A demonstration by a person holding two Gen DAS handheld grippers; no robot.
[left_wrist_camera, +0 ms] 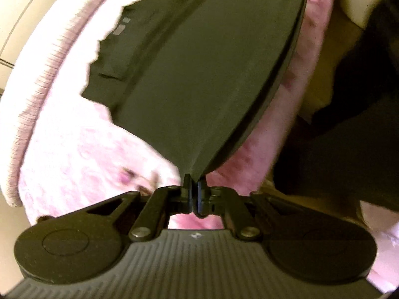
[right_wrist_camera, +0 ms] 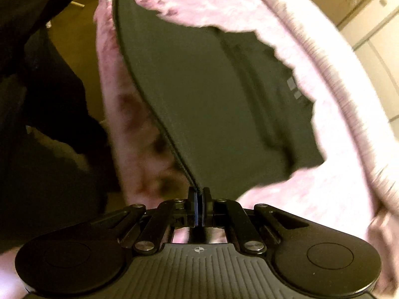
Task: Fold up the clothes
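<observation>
Looks like we're mid-fold: the left hand-held gripper [left_wrist_camera: 194, 184] and right hand-held gripper [right_wrist_camera: 199, 194] are each pinched tight on a near corner of the dark shirt [left_wrist_camera: 194, 57], stretched over the pink fuzzy blanket [left_wrist_camera: 74, 154], with the actual folding mostly left.

Left tongs [left_wrist_camera: 194, 184] pinched closed; right tongs [right_wrist_camera: 199, 195] likewise.

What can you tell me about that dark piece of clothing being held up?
The dark garment looks like soft, matte knit, dark olive or charcoal. Each tool, left and right, is shut on its hemmed edge, pulling that edge taut. The rest sags onto a fluffy pink blanket. Small pale marks show on it. Its type is unclear.
</observation>
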